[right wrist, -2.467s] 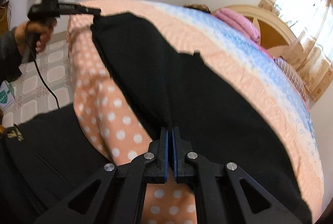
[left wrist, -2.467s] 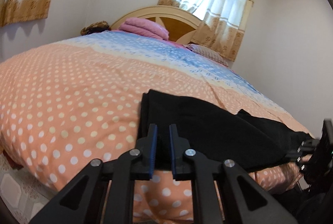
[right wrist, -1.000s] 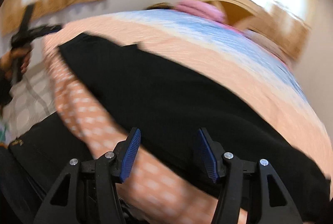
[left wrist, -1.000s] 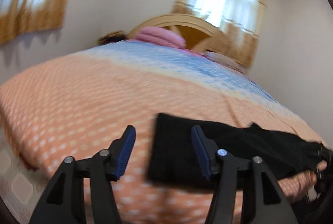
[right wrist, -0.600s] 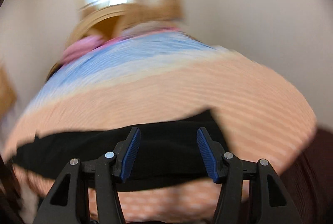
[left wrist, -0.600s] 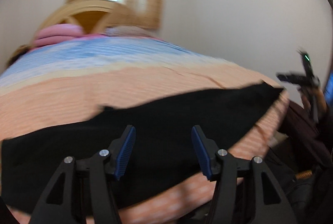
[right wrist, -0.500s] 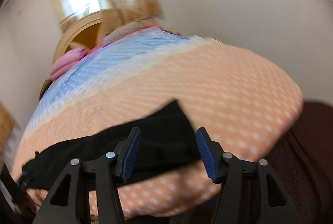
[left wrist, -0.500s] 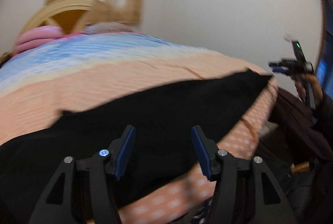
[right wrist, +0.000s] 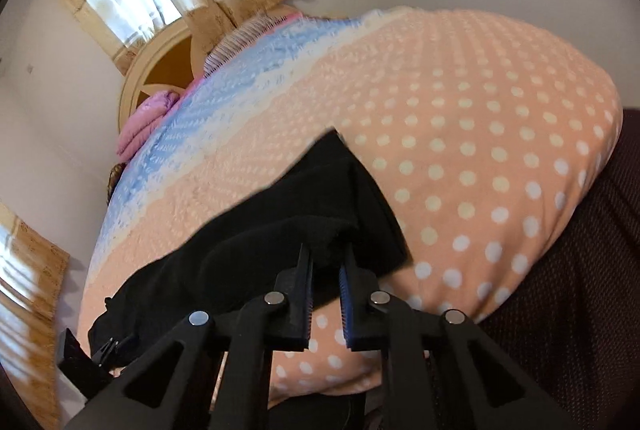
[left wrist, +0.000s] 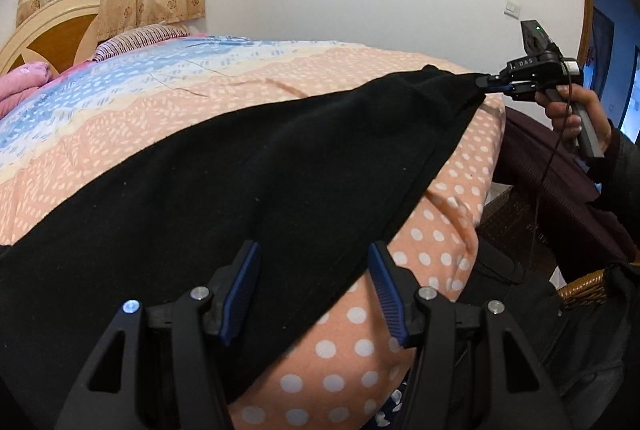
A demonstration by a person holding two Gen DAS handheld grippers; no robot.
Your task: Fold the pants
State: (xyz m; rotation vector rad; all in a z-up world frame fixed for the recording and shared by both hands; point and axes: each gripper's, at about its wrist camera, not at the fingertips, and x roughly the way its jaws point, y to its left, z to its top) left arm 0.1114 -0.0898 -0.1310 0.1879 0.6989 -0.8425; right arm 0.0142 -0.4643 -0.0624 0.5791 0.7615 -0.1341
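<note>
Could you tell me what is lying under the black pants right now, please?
The black pants lie on the peach polka-dot bedspread, which shows all around them. Whatever sits directly beneath the fabric is covered, so I cannot tell whether anything else is there.

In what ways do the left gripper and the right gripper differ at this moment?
Jaws: those of the left gripper stand wide apart, while those of the right gripper are nearly closed.
Grip: the left holds nothing, with the black pants lying between its fingers; the right pinches a bunched end of the pants.
Place: the left is at the long edge of the pants, the right at their end.
Both have black arms with blue pads.
</note>
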